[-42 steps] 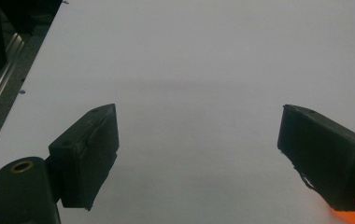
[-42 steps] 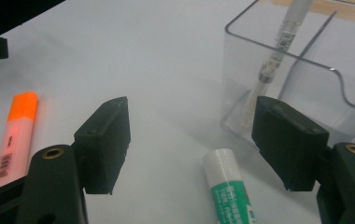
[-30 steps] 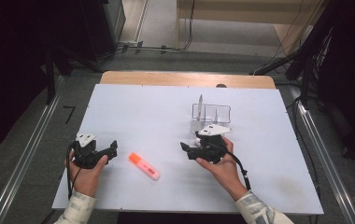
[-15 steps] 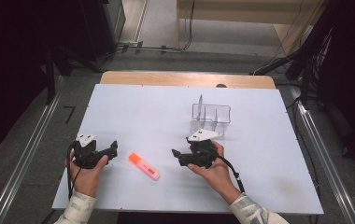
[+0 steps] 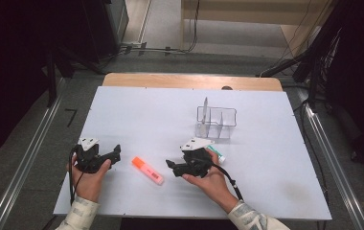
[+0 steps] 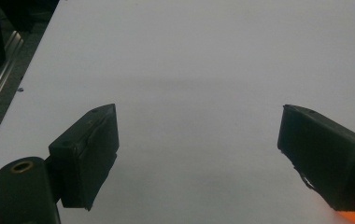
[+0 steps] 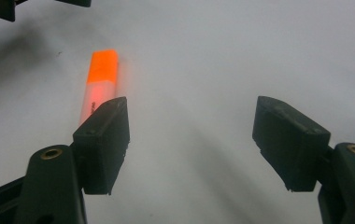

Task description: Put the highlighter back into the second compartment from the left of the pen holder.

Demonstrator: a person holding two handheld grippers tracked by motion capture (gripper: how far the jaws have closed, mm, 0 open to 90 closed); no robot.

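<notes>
Orange highlighter near front edge of desk: light, stiff, slick plastic; grip across mid-barrel. Right tongs spread wide, empty; left tongs likewise released.

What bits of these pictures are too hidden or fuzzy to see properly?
- Orange highlighter: in the right gripper view its near end sits behind a black jaw of the right gripper; its label is too blurred to read.
- Same highlighter in the left gripper view: just a corner, cut off by the bottom edge.
- Green-tipped thing: in the high view the right gripper's body hides most of it.
- Clear holder: too small to tell what it holds.
</notes>
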